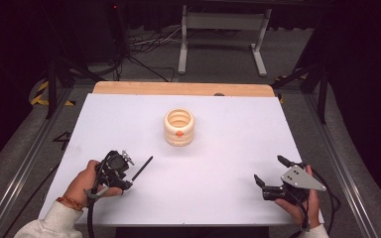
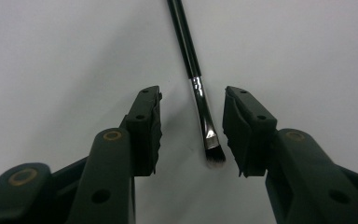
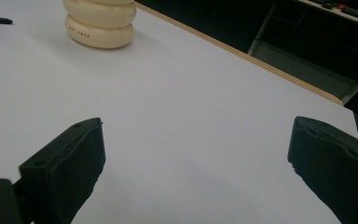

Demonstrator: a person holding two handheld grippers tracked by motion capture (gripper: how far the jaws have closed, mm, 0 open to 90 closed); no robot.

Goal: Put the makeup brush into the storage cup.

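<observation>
A thin black makeup brush (image 2: 200, 88) lies flat on the white table, its bristle end between the jaws of my left gripper (image 2: 192, 133). The pads stand apart from the brush on both sides, so the left gripper is open around it. From the high view the brush (image 1: 143, 168) sticks out beyond the left gripper (image 1: 125, 182) at the table's front left. A cream ribbed cup (image 1: 179, 127) with an orange dot stands upright near the table's middle; its base (image 3: 100, 23) appears at the top left of the right gripper view. My right gripper (image 1: 269, 171) rests open at the front right, nothing between its jaws.
The white table top (image 1: 228, 148) ends in a wooden strip (image 1: 183, 89) at the far side. Beyond it stand a white metal frame (image 1: 222, 37) and cables on the floor. Dark rails run along both sides of the table.
</observation>
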